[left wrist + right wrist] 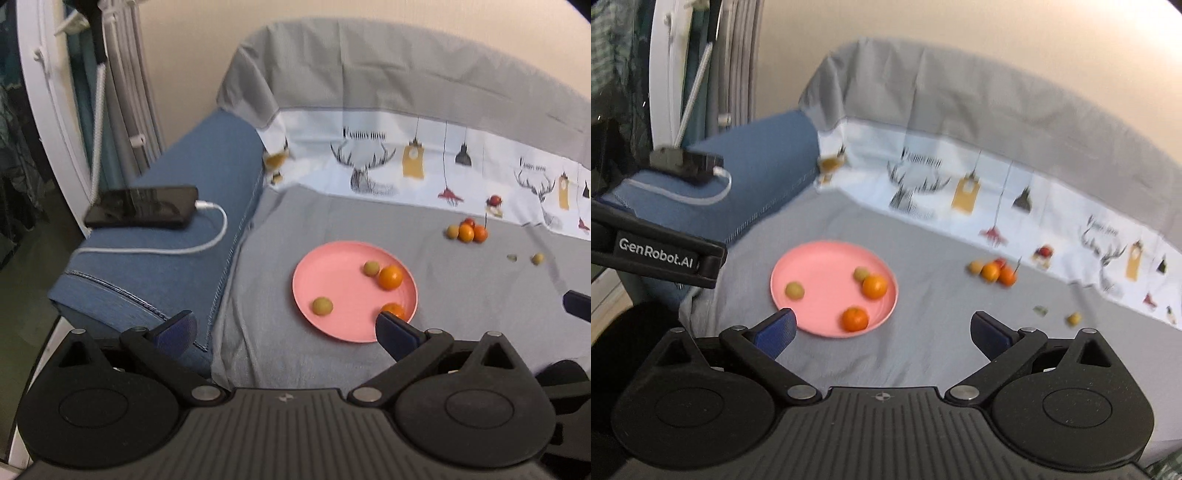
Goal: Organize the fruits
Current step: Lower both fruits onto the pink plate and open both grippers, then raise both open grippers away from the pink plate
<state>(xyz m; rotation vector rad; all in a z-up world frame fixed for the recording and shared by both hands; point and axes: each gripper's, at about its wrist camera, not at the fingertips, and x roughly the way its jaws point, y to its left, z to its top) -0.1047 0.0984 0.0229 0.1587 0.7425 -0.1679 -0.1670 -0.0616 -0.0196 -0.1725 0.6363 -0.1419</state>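
A pink plate lies on the grey sheet and holds two oranges and two small yellow-green fruits. Farther right, a small pile of fruits sits near the patterned backrest. One lone yellow fruit lies apart on the right. My left gripper hovers open over the plate's near edge, with nothing between its fingers. My right gripper is open and empty, just right of the plate.
A black phone with a white charging cable rests on the blue armrest at the left. The left gripper's body crosses the right wrist view's left edge. A grey-covered backrest borders the far side.
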